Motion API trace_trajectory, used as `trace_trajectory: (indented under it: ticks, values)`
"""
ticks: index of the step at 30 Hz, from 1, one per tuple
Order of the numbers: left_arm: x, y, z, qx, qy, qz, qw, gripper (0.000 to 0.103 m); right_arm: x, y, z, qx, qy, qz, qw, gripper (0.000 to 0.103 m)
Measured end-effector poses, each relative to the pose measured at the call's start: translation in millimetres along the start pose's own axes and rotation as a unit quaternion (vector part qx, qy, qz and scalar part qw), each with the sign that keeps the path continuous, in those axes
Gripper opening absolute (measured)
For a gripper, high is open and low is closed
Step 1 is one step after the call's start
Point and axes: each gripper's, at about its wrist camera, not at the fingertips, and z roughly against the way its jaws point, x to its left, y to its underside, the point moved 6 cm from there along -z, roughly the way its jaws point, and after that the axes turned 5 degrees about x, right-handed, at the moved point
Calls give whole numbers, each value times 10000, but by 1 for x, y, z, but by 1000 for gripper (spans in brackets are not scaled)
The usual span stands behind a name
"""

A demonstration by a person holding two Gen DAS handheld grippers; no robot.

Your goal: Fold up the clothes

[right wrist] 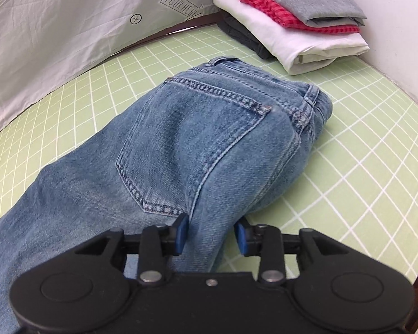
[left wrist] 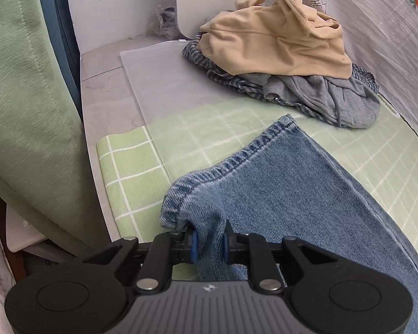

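Left gripper (left wrist: 209, 243): lowest in the left wrist view, held low over the table edge and aimed along the trouser leg; its blue pads (left wrist: 193, 246) are clamped on a bunched fold of denim just behind the hem.
Right gripper (right wrist: 210, 239): lowest in the right wrist view, also low and level; its pads (right wrist: 181, 233) stand either side of a raised ridge of denim below the back pocket. The left pad touches the cloth, while whether the right pad presses it cannot be told.
Jeans (right wrist: 181, 139): blue denim, lying on the mat, folded lengthwise with a back pocket (right wrist: 186, 144) facing up.
Long axis: runs from the waistband (right wrist: 312, 103) at the far end of the right view to the hem (left wrist: 237, 158) in the left view; the leg opening points toward the pile of loose clothes.
Surface: green checked mat (right wrist: 362, 167) with white grid lines, covering a table; a pale translucent sheet (left wrist: 158, 83) overlaps its far part in the left view.
Unfolded pile (left wrist: 278, 55): a tan garment on top of grey and plaid pieces, near the hem but apart from it.
Folded stack (right wrist: 292, 22): grey, red checked, white and dark items, beyond the waistband, against a white wall (right wrist: 398, 14).
Room: a grey printed sheet (right wrist: 69, 27) hangs behind the table; a green curtain (left wrist: 22, 97) hangs at the left.
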Motion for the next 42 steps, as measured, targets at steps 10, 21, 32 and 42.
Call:
trace_trajectory:
  ticks: [10, 21, 32, 42]
  values:
    - [-31, -17, 18, -231, 48, -536, 9983, 37, 16, -22, 30, -859, 593, 431, 9936, 72]
    - [-20, -57, 30, -728, 112, -1012, 9921, 55, 64, -5, 21, -658, 256, 411, 9967, 74]
    - [-64, -80, -24, -315, 794, -1792, 9801, 60, 130, 15, 15, -617, 74, 161, 9979, 74]
    - [-80, -79, -53, -258, 894, -2448, 9651, 12, 153, 47, 29, -389, 400, 387, 9977, 75]
